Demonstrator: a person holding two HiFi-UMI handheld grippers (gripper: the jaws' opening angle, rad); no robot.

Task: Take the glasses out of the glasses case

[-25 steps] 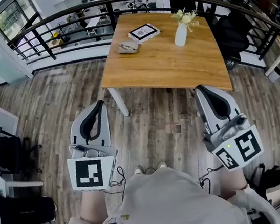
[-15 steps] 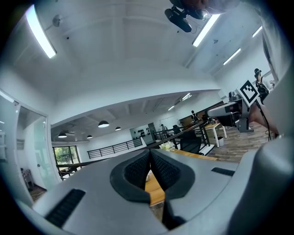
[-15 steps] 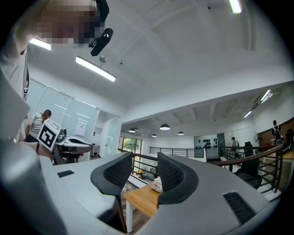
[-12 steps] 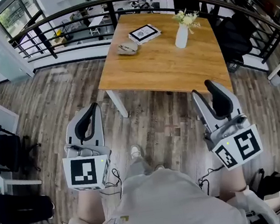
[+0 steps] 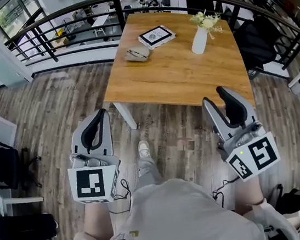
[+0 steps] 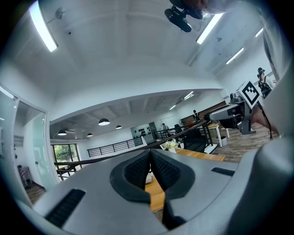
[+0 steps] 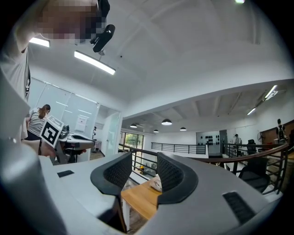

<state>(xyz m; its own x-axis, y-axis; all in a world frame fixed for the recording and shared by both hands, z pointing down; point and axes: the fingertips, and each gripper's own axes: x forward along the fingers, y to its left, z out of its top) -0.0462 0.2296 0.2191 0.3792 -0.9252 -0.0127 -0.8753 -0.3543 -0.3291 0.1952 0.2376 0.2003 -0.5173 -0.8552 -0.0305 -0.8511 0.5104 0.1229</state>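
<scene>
The grey glasses case [image 5: 138, 53] lies shut on the far left part of a wooden table [image 5: 177, 74], well ahead of both grippers. My left gripper [image 5: 101, 114] is held over the floor short of the table's near left corner, its jaws pressed together with nothing in them [image 6: 149, 154]. To the right, my right gripper [image 5: 216, 97] hangs just before the table's near edge, jaws apart and empty [image 7: 144, 159]. Through that gap the right gripper view shows the table [image 7: 137, 201] and the pale case [image 7: 157, 182] far off.
A marker-printed board [image 5: 155, 35] and a white vase of flowers [image 5: 200, 36] also stand on the table. A dark railing [image 5: 69, 14] curves behind it. Black chairs [image 5: 252, 36] sit at the right, another chair [image 5: 0, 160] at the left. My shoe [image 5: 143, 149] is on the plank floor.
The right gripper's jaws have gone from shut to open. The person has stepped forward, so both grippers are nearer the table, and the right one now reaches its near edge.
</scene>
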